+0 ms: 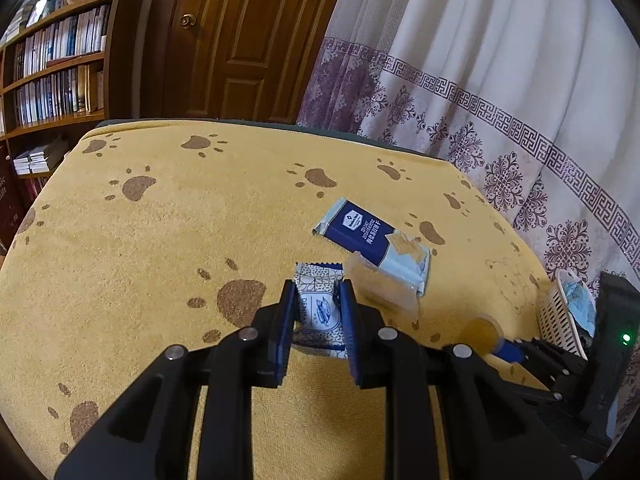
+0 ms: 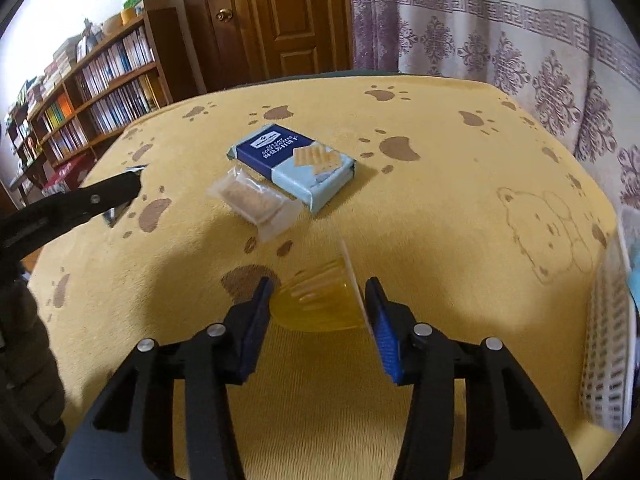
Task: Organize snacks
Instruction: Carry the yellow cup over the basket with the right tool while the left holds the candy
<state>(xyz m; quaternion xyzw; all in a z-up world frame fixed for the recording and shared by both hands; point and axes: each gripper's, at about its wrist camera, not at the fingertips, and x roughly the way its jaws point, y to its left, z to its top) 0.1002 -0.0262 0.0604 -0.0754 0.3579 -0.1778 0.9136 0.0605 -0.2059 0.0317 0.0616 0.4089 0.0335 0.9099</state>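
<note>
Blue pads of our right gripper (image 2: 318, 320) bracket a yellow jelly cup (image 2: 320, 304) lying on its side on the yellow cloth (image 2: 440, 220), base against the left pad, lid rim at the right one; contact looks light, so we judge the grip unsettled. Its axis runs across the jaws, lid facing right toward the white basket (image 2: 608, 340). Such a slick, tapered cup could squirt forward if squeezed harder, or the thin lid could buckle.

Our left gripper (image 1: 318, 320) is clamped narrow on a patterned white snack packet (image 1: 318, 308), long axis pointing away from us (a soft wrapper, so it may slide out). Beyond lie a clear cracker pack (image 2: 252, 200) and the blue cracker box (image 2: 292, 160), touching, both angled toward the near right.
</note>
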